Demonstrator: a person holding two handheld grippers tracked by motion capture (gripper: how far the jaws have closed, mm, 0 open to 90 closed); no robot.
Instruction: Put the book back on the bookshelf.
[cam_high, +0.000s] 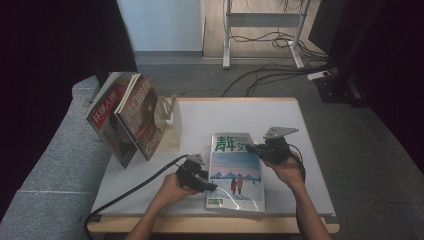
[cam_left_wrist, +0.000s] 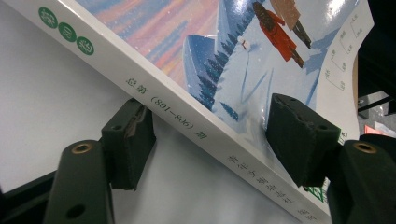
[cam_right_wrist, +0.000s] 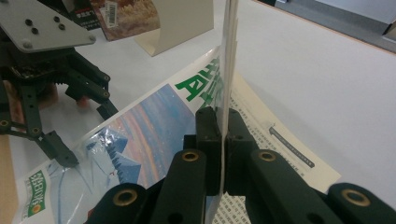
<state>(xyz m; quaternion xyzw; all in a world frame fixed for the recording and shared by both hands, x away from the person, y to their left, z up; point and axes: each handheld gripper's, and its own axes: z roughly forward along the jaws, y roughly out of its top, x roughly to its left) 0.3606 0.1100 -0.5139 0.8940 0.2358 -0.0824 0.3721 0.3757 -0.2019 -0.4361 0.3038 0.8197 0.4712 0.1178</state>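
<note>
A: Magazine (cam_high: 236, 172) lies flat on the table (cam_high: 280, 120), near the front edge, long axis running away from the person. Spine is on its left side.

B: Grippers?

A: Right gripper (cam_high: 256, 148) is clamped on the cover (a few sheets, pinched edge-on between its pads (cam_right_wrist: 209, 135)) at the top right, lifting it off the pages. Left gripper (cam_high: 212, 187) sits at the lower left, jaws straddling the spine (cam_left_wrist: 187, 126). One pad (cam_left_wrist: 299, 135) is over the cover, the other (cam_left_wrist: 133, 140) is on the table side. Jaws are apart, no squeeze that I can see, though the gap looks nearly taken up.

B: So which one matters next?

A: Left, I'd say. The spine runs diagonally across its gap, so it's the one placed to bite the thick edge. Right has only thin paper and can't carry the weight alone.

B: Destination?

A: Probably the stand (cam_high: 170, 120) at the table's far left, where two magazines (cam_high: 127, 117) lean upright. It's up and left of the flat one, well apart.

B: Surroundings?

A: White tabletop. Grey ledge (cam_high: 60, 165) on the left, dark curtain behind it, cables (cam_high: 265, 75) and a desk frame (cam_high: 262, 30) on the floor beyond.
</note>
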